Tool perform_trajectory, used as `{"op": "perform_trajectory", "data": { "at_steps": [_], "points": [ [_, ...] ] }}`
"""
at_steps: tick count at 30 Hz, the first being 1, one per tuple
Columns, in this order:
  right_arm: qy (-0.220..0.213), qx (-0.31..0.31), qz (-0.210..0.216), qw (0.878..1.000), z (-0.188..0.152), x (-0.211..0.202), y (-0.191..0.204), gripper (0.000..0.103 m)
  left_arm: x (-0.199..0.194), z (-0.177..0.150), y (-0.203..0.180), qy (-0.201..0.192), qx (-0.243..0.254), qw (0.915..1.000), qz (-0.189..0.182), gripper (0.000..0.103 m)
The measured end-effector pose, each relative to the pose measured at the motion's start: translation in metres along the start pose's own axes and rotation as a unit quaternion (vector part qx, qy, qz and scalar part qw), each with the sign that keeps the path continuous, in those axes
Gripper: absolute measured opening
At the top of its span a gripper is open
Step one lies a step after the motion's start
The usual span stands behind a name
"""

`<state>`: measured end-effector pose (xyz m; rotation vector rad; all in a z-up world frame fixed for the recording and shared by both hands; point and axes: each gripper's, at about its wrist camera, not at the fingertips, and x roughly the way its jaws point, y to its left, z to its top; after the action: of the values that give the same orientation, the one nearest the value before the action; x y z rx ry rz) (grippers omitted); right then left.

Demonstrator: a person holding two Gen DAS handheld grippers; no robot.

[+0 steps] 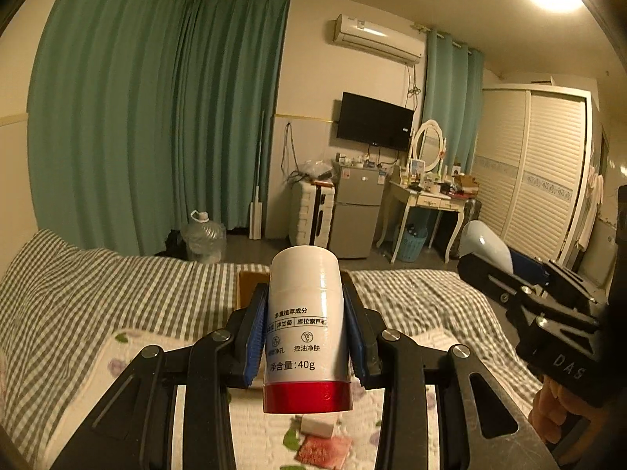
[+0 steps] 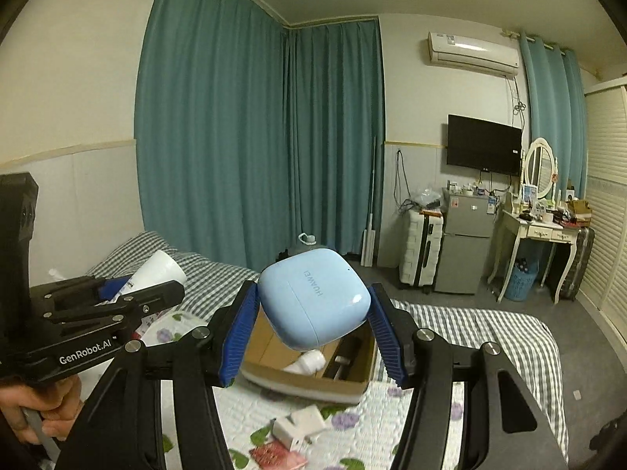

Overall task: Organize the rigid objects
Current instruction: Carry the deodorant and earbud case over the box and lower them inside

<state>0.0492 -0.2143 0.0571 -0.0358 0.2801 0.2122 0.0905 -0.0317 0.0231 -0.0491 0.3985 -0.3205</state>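
Bedroom with teal curtains; over the bed [image 2: 490, 337] I carry two things toward the box [image 2: 313, 384].

My left gripper [image 1: 305, 337] is clamped on a white tube [image 1: 305, 325] with a red cap; my right gripper [image 2: 313, 325] is clamped on a blue case [image 2: 313, 297], both held in the air above the quilt. The box, near the bed's middle, is open and already holds white items. Next, I judge, each load must come over its opening before I let go. A charger [image 2: 298, 427] waits on the quilt.

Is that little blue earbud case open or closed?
Closed. The blue earbud case shows only a thin seam line where lid meets body, with no gap, as the right gripper holds it above the cardboard box.
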Motion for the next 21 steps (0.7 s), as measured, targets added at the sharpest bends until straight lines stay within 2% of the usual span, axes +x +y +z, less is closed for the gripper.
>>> {"op": "perform_trajectory", "data": {
  "at_steps": [9,21],
  "points": [
    [-0.009,-0.009,0.002,1.0,0.009,0.057,-0.012,0.056,0.049,0.021,0.01,-0.014,0.003,0.9999,0.007,0.036],
    [0.022,-0.004,0.005,1.0,-0.012,0.146,-0.044,0.056,0.138,0.012,0.021,0.015,0.005,0.9998,0.011,0.036]
  ]
}}
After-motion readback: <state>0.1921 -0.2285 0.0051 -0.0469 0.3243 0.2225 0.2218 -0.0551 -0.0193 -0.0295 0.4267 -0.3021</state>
